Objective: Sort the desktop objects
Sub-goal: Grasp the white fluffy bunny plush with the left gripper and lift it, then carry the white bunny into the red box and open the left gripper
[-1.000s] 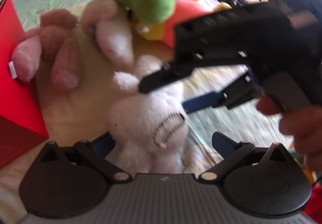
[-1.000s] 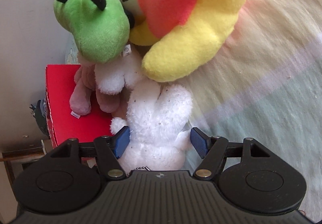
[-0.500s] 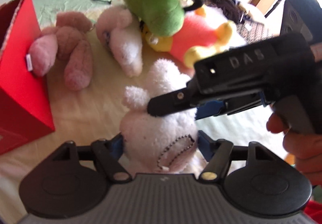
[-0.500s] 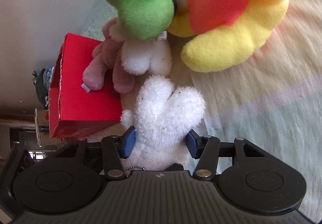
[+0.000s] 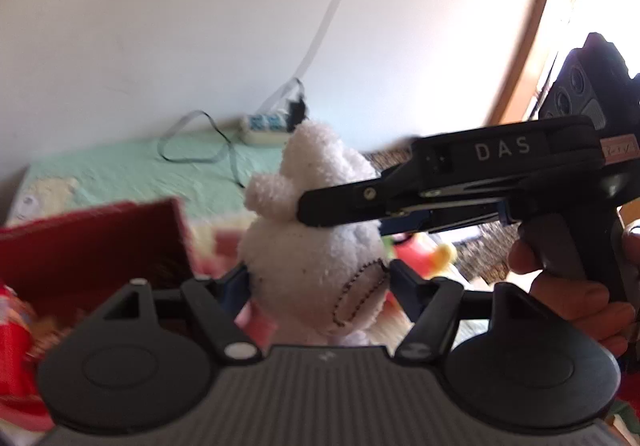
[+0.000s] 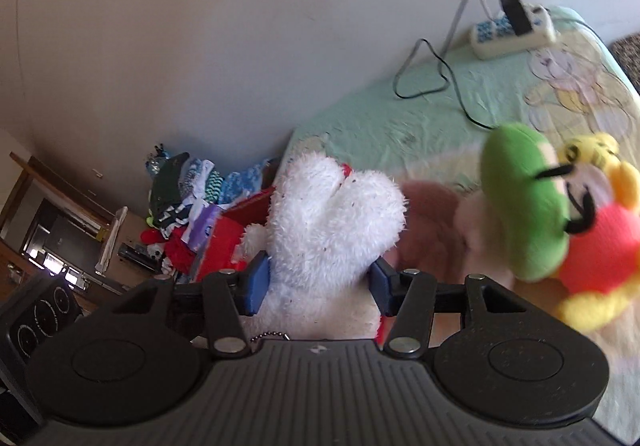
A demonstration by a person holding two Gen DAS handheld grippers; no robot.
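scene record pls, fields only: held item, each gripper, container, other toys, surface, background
held item: white plush toy, gripped by both grippers at once
left gripper: shut on the toy's body
right gripper: shut on the toy
container: red box, open top, left of toy
other toys: green plush, yellow-and-red plush, pink plush, lying together
surface: pale green sheet
background: power strip by the wall

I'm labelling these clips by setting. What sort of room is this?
Most likely a bedroom: the toys lie on a bed with a pale green cartoon sheet against a wall, a power strip rests on it, and a pile of clothes sits beside it.
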